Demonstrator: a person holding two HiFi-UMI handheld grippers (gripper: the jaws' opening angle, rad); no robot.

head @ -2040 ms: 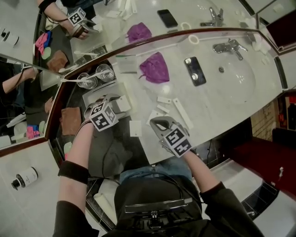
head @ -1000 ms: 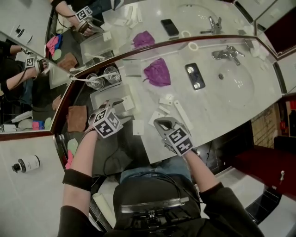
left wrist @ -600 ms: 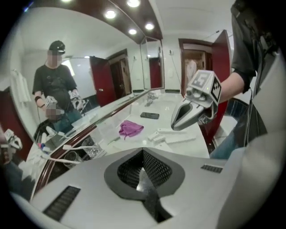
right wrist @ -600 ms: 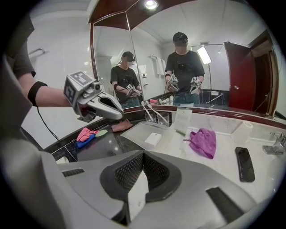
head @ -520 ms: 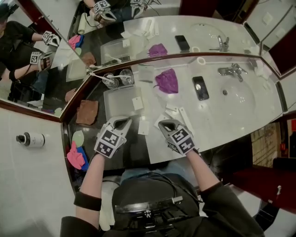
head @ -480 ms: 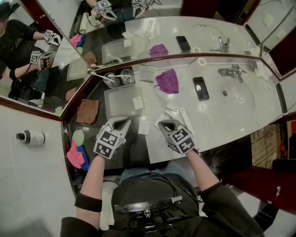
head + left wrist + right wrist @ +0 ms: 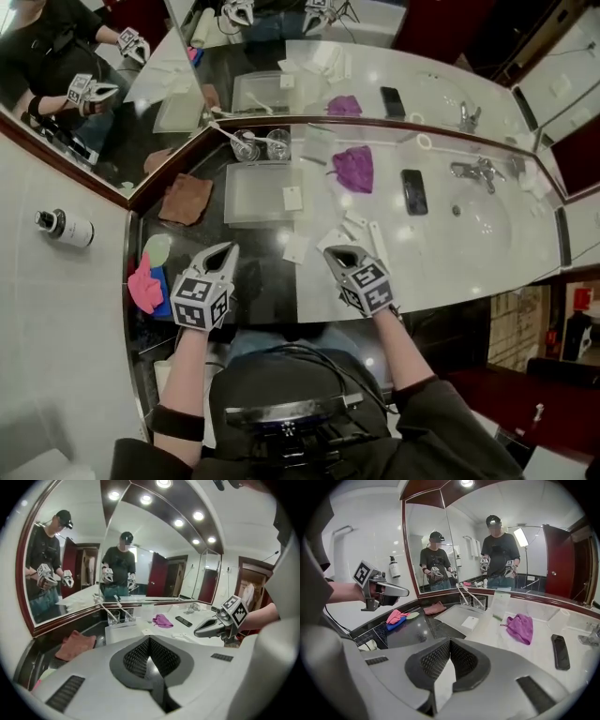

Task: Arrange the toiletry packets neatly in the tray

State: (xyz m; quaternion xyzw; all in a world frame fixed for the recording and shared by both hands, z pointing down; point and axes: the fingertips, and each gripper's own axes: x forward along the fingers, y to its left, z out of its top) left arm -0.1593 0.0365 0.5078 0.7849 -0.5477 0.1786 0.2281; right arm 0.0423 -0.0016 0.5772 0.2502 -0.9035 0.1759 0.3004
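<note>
left gripper [image 7: 227,249]: lower left of the head view, hanging over the dark stretch of counter [image 7: 267,281]. Jaws are pinched fully together with nothing in them, tips pointing up the frame toward the tray.
right gripper [image 7: 332,253]: just right of centre, over the near edge of the white marble [image 7: 441,248]. Jaws are squeezed together here too, and nothing pokes out past the tips. Its own view shows a sliver of white in the slot behind the tips. Honestly can't say if that's a packet or just the marble underneath.
tray [image 7: 251,192]: frosted clear rectangle, centre-left of the head view, on the dark counter. Its right end is about where the marble starts, and it's well apart from both grippers.
packet in tray [image 7: 292,198]: one small white square lying flat near the tray's right end.
loose packets [image 7: 296,247]: a handful of white ones scattered on the counter below and to the right of the tray. The nearest square one lies between the two grippers. A long thin packet [image 7: 379,242] sits just right of the right gripper.
other bits, upper part: purple cloth [image 7: 353,169] and black phone [image 7: 413,191] are up the frame on the marble. Two glasses [image 7: 249,147] with toothbrushes [image 7: 227,134] stand right behind the tray.
other bits, left side: brown cloth [image 7: 185,199] is left of the tray, and a pink cloth [image 7: 142,283] is at the far left beside the left gripper.
</note>
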